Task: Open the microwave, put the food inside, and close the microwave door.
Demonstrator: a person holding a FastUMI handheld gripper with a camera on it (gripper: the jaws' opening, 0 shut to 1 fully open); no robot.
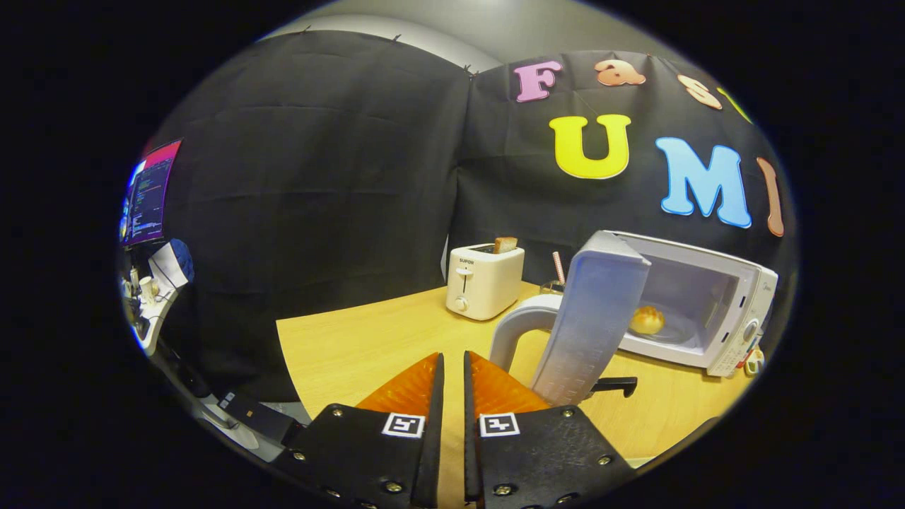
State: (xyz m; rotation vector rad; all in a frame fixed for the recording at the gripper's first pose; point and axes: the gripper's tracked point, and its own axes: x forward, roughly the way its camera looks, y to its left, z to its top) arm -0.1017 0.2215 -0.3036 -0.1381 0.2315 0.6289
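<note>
gripper [453, 367]: your fingers nearly together, holding nothing
bun [647, 319]: inside microwave [707, 311], on the turntable
door [590, 325]: open, handle [520, 329] near your fingertips
risk: shove it off-centre and the microwave slides

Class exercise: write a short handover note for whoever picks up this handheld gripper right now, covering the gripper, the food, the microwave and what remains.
Gripper: fingers nearly together with a narrow gap, holding nothing, over the wooden table.
Microwave: ahead to the right, its door swung open with the handle toward the fingers.
Food: a bun already on the plate inside.
Done: opening, loading.
Left: push the door closed.
A toaster stands beyond the fingers.
</note>
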